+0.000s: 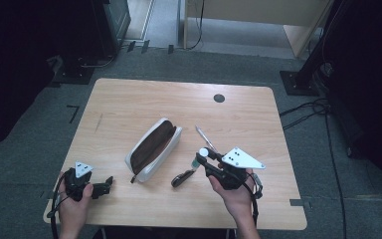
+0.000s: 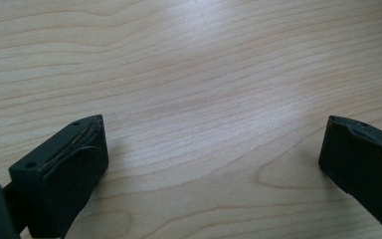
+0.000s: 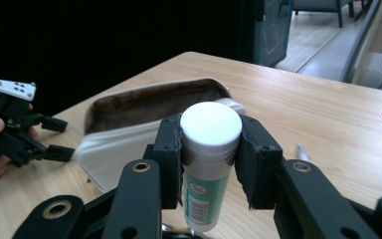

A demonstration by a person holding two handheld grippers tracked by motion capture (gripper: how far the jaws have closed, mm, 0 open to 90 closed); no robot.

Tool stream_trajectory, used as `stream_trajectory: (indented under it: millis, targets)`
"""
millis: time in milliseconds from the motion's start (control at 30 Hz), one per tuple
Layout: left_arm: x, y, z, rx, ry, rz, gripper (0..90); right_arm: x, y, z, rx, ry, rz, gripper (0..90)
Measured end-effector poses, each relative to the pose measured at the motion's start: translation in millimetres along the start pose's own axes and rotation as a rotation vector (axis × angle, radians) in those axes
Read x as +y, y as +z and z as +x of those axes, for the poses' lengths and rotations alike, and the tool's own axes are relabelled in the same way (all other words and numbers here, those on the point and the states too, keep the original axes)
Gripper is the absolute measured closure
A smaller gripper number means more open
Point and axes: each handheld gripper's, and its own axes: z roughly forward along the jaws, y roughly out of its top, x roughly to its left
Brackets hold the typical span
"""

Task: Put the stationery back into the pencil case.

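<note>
Now: cylindrical glue stick [image 3: 210, 159] | smooth white cap | soft open pouch [image 3: 144, 124]

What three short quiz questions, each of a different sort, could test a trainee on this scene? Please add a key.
1. True or false: the right gripper is shut on the glue stick.
2. What lies on the table right of the open pencil case? A) a pen B) a cup C) scissors
3. Fill in: the left gripper has its jaws ____.

Key: 1 true. 2 A, the pen. 3 open, with bare wood between them.
</note>
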Motion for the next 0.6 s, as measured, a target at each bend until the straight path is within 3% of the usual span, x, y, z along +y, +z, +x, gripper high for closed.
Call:
stream_trajectory:
  millis: [600]
  targets:
    - [0.0,0.0,-0.1,0.000,-0.001,0.000,0.0,29.6,41.3,36.0,0.108,-0.037,-0.032,65.8]
